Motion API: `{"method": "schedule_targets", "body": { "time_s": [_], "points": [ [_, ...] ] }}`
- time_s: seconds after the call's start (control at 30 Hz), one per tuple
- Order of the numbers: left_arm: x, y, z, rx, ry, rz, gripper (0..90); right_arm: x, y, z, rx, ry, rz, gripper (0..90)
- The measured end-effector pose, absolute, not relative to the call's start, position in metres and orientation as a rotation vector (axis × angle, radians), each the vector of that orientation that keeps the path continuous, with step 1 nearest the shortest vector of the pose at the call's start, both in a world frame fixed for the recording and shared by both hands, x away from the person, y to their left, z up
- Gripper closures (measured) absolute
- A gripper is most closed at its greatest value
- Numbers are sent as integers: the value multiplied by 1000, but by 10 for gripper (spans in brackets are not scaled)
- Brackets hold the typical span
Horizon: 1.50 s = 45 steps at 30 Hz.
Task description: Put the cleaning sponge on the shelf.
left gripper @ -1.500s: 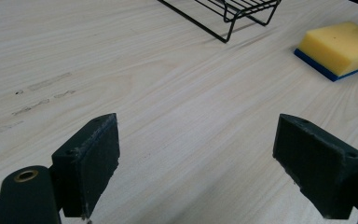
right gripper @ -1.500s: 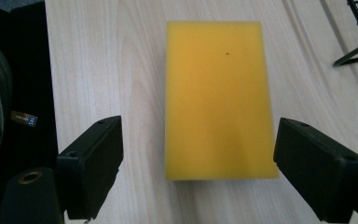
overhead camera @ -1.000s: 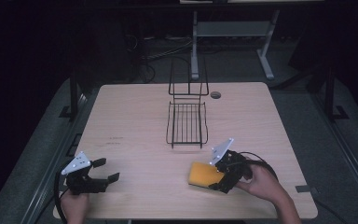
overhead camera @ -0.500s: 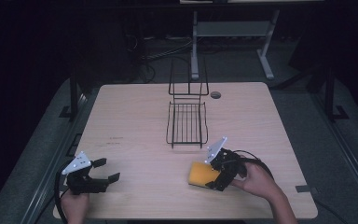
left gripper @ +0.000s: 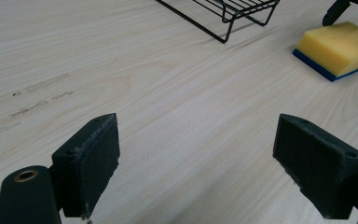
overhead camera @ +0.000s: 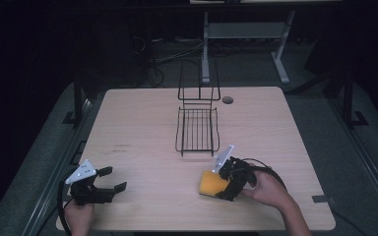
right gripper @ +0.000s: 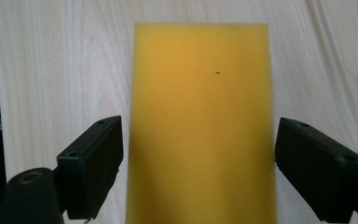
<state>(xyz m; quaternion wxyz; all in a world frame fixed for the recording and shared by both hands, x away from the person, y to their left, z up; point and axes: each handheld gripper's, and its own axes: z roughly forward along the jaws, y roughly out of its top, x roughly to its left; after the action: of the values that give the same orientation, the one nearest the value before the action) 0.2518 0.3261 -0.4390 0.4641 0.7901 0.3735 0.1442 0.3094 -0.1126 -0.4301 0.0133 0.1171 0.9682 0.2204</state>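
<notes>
Sponge (overhead camera: 210,183), yellow with a blue underside, is seen in the high view lying flat on the tabletop (overhead camera: 142,123), near its front edge and just in front of a black wire rack (overhead camera: 197,129). The right tongs (overhead camera: 225,184) are placed over it, while the left tongs (overhead camera: 112,180) are held well apart near the front left corner.

From the left gripper view, those jaws are seen spread wide over bare wood, holding nothing.

In the right gripper view, the sponge (right gripper: 200,126) is framed between wide-open jaws, with neither pad seen touching it. The grasp is judged to be in hand; closing on the long sides is called for next.
</notes>
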Motion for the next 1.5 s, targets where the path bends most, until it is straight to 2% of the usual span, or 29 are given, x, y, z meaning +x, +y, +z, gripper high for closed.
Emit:
{"method": "schedule_targets", "body": {
  "time_s": [0.9,0.97,1.5],
  "points": [
    [252,328,-438,1940,917,358,141,306,-108,-450,382,3000,669,174],
    [252,328,-439,1938,918,357,141,305,-109,-450,371,2997,681,210],
    [251,327,-438,1933,918,358,141,310,-112,-436,364,2968,756,217]
  ]
}}
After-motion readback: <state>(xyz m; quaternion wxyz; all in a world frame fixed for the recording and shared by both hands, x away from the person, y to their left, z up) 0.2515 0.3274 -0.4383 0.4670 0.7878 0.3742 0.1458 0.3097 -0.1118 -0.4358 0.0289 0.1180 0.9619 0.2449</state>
